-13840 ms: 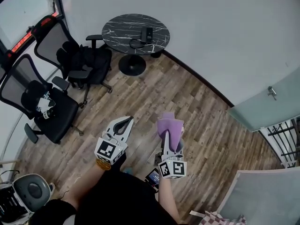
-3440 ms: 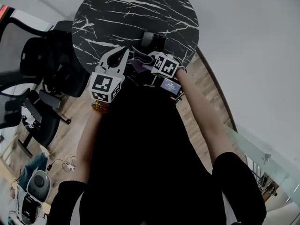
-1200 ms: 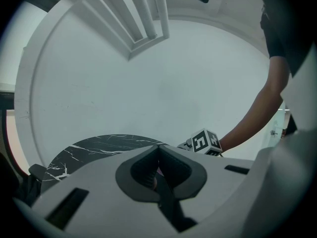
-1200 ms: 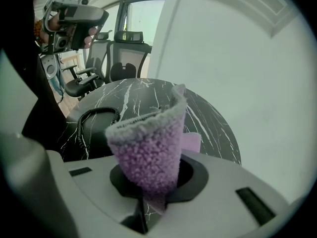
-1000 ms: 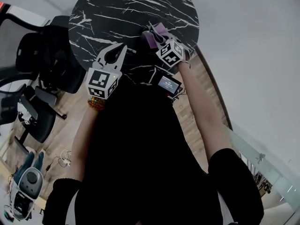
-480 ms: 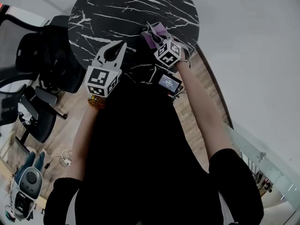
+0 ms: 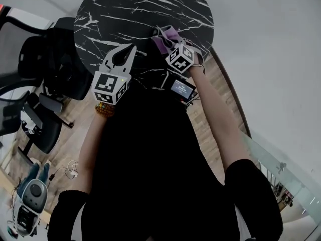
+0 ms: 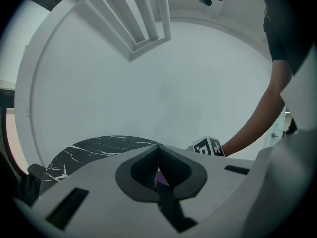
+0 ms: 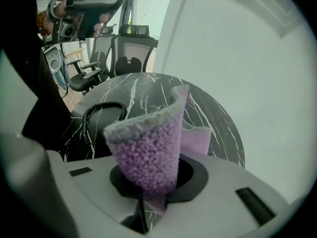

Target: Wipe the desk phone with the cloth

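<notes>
**Head view.** The round black marble counter (image 7: 120,9) lies at the top of the view. The left tongs (image 7: 131,48) hover over its near edge with the jaws closed tip to tip and nothing between them. The right tongs (image 7: 168,41) are just beside them, toward the counter's near right edge, and are clamped on the purple cloth (image 7: 164,35). The cloth bunches up ahead of the marker cube. The desk phone cannot be made out under the cloth and tongs. Black office chairs (image 7: 42,67) stand on the wood floor to the left of the counter.

**Left gripper view.** The jaws of the left tongs (image 8: 158,147) meet with nothing held. Beyond them are the counter (image 8: 89,148) and the marker cube of the right tongs (image 8: 208,145).

**Right gripper view.** The right tongs (image 9: 161,182) are closed on the cloth (image 9: 148,143), which stands up between the jaws as a folded cone. A black coiled phone cord (image 9: 99,112) lies on the counter (image 9: 208,118) to the left of the cloth.
</notes>
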`<act>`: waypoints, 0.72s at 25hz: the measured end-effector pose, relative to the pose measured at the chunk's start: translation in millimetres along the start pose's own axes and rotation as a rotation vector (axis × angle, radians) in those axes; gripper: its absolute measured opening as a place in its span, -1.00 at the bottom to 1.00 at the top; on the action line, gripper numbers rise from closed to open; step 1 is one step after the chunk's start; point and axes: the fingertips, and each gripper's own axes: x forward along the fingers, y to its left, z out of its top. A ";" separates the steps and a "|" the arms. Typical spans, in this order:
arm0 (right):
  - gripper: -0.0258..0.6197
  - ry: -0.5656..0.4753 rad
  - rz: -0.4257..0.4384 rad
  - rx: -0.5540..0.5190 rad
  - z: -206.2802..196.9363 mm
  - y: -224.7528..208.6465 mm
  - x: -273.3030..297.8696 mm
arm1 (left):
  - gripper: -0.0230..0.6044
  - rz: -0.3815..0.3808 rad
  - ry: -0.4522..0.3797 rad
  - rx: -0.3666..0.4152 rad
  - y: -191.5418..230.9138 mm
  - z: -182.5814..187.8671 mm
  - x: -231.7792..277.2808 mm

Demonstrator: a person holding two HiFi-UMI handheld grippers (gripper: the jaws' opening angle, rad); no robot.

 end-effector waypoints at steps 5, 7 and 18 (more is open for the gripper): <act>-0.72 0.004 0.012 0.006 -0.1 4.8 0.6 | -0.89 -0.008 0.003 0.004 -0.9 -0.1 1.3; -0.72 0.002 0.017 0.007 0.4 6.7 1.6 | -0.89 -0.007 0.001 0.005 0.0 0.4 1.0; -0.72 0.023 0.079 0.009 -2.2 24.5 2.2 | -0.89 -0.014 0.004 0.007 -3.3 -1.0 0.7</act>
